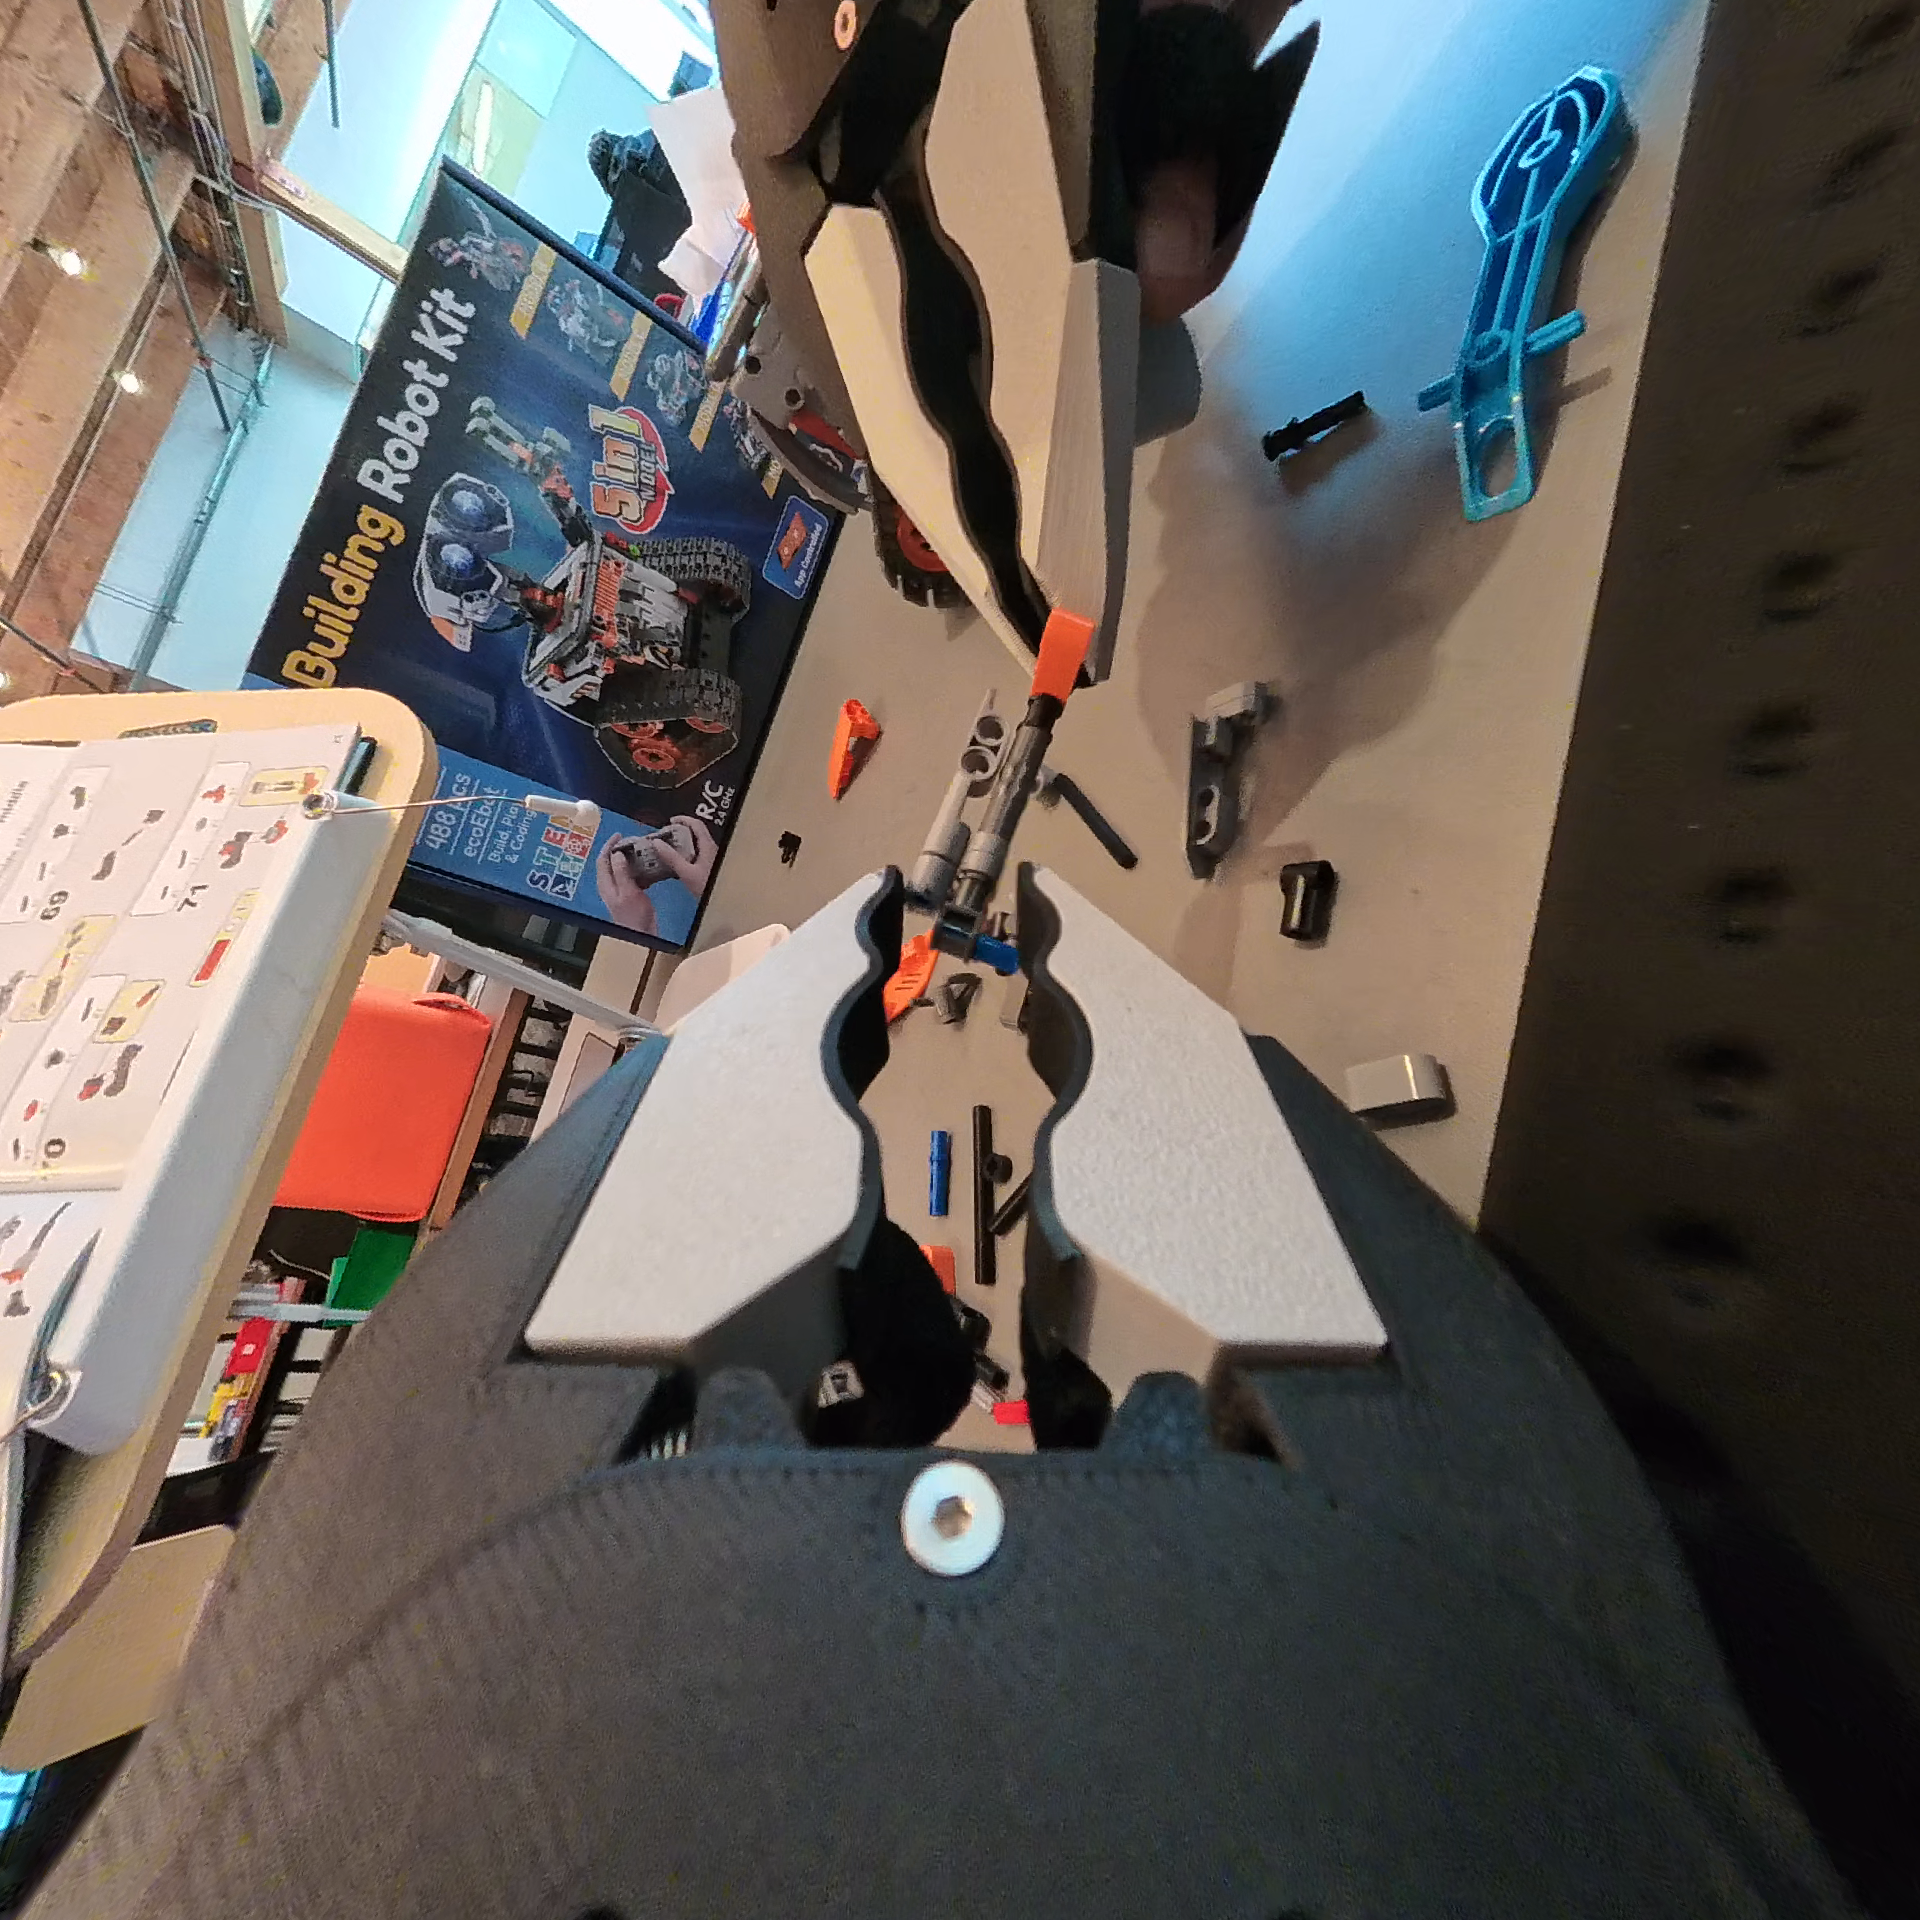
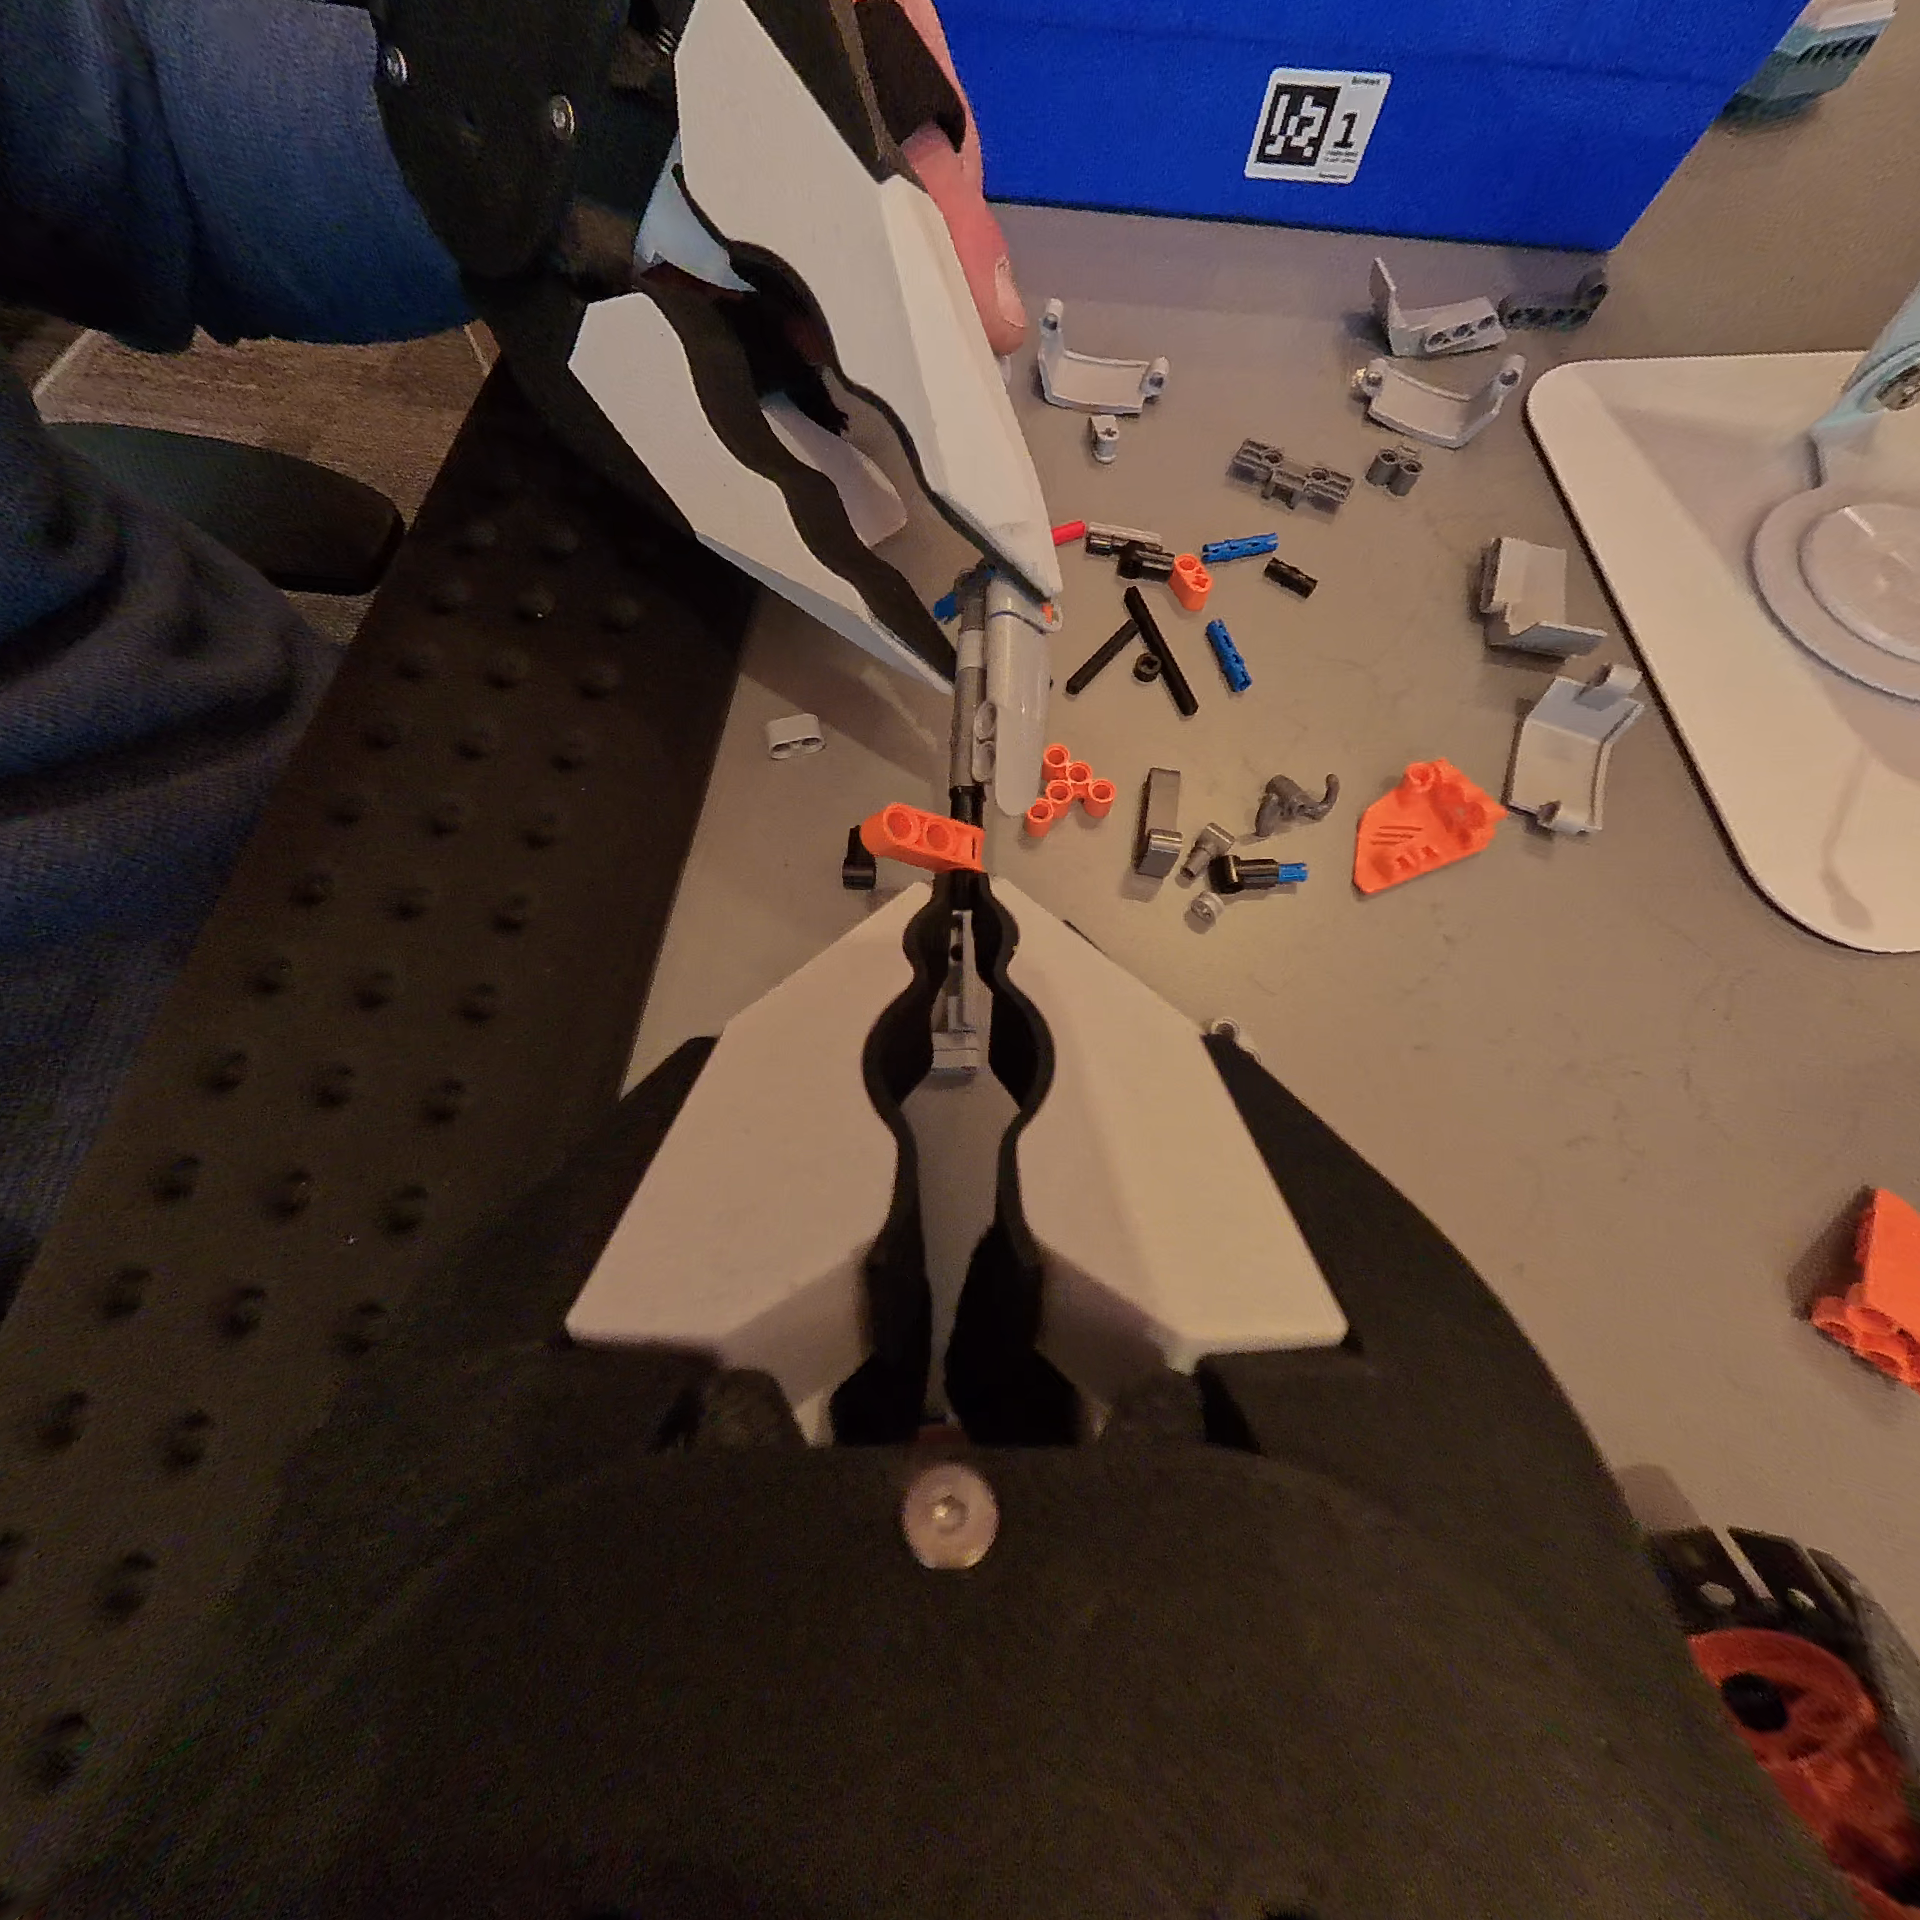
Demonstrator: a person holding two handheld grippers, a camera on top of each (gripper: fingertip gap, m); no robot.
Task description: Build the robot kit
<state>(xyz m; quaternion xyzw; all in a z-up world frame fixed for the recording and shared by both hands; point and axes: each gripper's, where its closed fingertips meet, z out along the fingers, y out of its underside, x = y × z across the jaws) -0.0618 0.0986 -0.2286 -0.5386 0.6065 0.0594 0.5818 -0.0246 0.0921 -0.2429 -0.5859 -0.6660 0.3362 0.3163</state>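
Note:
A slim assembly of grey connectors on a black axle hangs above the grey table, held at both ends. My left gripper is shut on the end with a blue pin. My right gripper comes in from above, shut on the end with the orange beam. In the right wrist view my right gripper grips the black axle just behind the orange beam. There the assembly runs away to my left gripper, which is held by a hand.
Loose grey, black, blue and orange parts lie on the table, with an orange panel. A white tray stands right, a blue bin behind. A kit box, an instruction booklet and a blue tool show too. My right fingertips sit around 5 cm from my left ones.

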